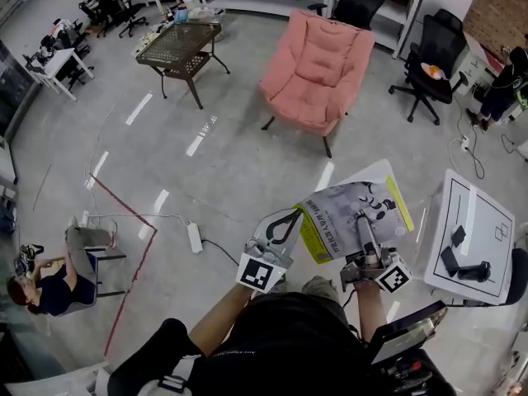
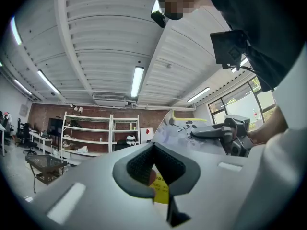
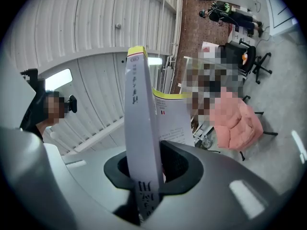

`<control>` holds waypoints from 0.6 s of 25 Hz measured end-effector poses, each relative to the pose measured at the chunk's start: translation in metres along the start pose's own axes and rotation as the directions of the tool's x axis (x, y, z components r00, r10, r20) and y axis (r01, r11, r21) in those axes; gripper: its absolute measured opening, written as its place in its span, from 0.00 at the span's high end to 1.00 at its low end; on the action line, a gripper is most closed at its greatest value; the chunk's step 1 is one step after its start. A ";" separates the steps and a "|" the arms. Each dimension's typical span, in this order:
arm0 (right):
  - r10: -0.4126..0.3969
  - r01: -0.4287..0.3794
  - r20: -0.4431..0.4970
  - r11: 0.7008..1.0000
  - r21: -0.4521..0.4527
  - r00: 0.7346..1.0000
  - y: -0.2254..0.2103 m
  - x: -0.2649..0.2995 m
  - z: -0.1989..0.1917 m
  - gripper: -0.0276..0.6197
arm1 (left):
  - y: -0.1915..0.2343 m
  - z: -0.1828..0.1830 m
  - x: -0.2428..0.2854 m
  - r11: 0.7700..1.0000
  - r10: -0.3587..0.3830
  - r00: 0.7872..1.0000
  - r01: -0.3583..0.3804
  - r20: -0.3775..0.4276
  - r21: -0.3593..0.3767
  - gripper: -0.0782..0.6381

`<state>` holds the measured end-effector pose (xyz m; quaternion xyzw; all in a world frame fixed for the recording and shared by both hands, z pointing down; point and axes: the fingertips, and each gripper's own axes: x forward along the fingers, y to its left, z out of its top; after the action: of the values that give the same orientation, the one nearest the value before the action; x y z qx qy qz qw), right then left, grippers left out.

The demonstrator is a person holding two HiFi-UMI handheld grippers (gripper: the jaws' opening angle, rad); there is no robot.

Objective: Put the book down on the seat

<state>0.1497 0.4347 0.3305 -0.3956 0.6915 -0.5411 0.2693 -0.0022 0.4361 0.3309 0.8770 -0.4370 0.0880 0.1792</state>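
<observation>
We hold the book point(image 1: 342, 209) up in the air between both tools, low in front of us and well short of the seat. It lies roughly flat in the head view, grey cover with a yellow border facing up. The left gripper point(image 1: 295, 218) is closed on the book's near left corner; in its own view the yellow edge point(image 2: 161, 191) sits pinched between narrow jaws. The right gripper point(image 1: 364, 231) is clamped on the book's near edge, and in its own view the pale spine point(image 3: 139, 119) stands upright between the pads, pressed on both sides.

Beyond the book, across a stretch of bare grey floor point(image 1: 231, 163), stands the pink armchair point(image 1: 318, 73), its cushion unoccupied. A dark mesh table point(image 1: 180, 44) stands to its left and a black office chair point(image 1: 433, 56) to its right. A white table point(image 1: 474, 229) is just beside us on the right. A power strip point(image 1: 195, 238) lies on the floor to the left, and a seated person point(image 1: 45, 287) is farther left.
</observation>
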 end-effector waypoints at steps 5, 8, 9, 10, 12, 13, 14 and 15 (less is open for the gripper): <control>-0.027 0.027 -0.013 1.000 0.006 1.000 -0.023 0.034 0.002 0.81 | 0.039 -0.012 0.027 1.000 0.019 1.000 -0.019 -0.020 0.012 0.89; -0.018 0.018 -0.031 1.000 -0.024 0.999 -0.045 0.055 0.018 0.81 | 0.052 -0.023 0.055 1.000 0.030 0.999 -0.029 -0.036 0.003 0.89; -0.010 0.009 -0.031 1.000 -0.018 0.999 -0.054 0.063 0.023 0.81 | 0.056 -0.026 0.067 0.999 0.035 0.999 -0.035 -0.039 -0.002 0.89; -0.003 0.003 -0.029 1.000 -0.001 1.000 -0.064 0.071 0.028 0.81 | 0.061 -0.029 0.078 0.999 0.041 0.998 -0.041 -0.045 -0.002 0.89; 0.004 -0.003 -0.030 1.000 0.031 1.000 -0.087 0.087 0.038 0.81 | 0.071 -0.032 0.103 0.999 0.047 0.997 -0.045 -0.064 0.024 0.89; 0.009 -0.008 -0.036 0.999 0.034 0.999 -0.097 0.094 0.046 0.81 | 0.073 -0.033 0.118 0.998 0.045 0.997 -0.042 -0.070 0.038 0.89; 0.014 -0.012 -0.042 0.999 0.038 0.999 -0.106 0.099 0.055 0.81 | 0.072 -0.035 0.133 0.998 0.042 0.996 -0.039 -0.075 0.044 0.89; 0.019 -0.017 -0.048 0.999 0.042 0.999 -0.115 0.105 0.064 0.81 | 0.071 -0.037 0.148 0.998 0.042 0.996 -0.038 -0.080 0.047 0.89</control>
<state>0.1740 0.3008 0.4294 -0.3703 0.6899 -0.5625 0.2656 0.0300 0.3025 0.4274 0.8675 -0.4449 0.1369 0.1752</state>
